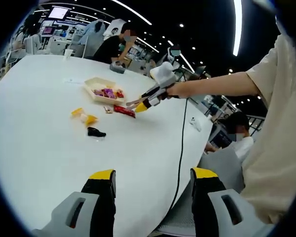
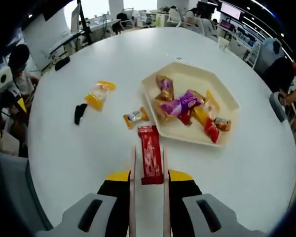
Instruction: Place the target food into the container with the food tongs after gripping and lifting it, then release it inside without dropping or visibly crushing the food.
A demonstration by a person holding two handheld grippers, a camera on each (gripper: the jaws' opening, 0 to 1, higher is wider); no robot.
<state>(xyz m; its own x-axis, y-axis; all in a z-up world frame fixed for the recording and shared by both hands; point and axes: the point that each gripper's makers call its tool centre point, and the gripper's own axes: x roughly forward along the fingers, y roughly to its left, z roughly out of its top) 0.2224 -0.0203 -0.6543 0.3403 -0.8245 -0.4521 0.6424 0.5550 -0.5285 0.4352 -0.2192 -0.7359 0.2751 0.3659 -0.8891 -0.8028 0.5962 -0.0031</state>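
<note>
A red snack packet (image 2: 150, 159) lies flat on the white table (image 2: 79, 163), just short of the cream tray (image 2: 227, 98). My right gripper (image 2: 149, 175) is shut on the food tongs (image 2: 133, 168). The two tong arms run along either side of the packet, and I cannot tell whether they are squeezing it. In the left gripper view, a person's hand holds the right gripper (image 1: 147, 102) with the tongs (image 1: 133, 103) pointing down at the red packet (image 1: 124, 111) beside the tray (image 1: 92, 82). My left gripper (image 1: 153, 178) is open over the table's near edge with nothing between its jaws.
The tray holds several wrapped snacks (image 2: 180, 104). Loose on the table are a small orange candy (image 2: 136, 117), a yellow packet (image 2: 99, 94) and a black item (image 2: 80, 112). A black cable (image 1: 181, 148) runs across the table. People sit at the far side.
</note>
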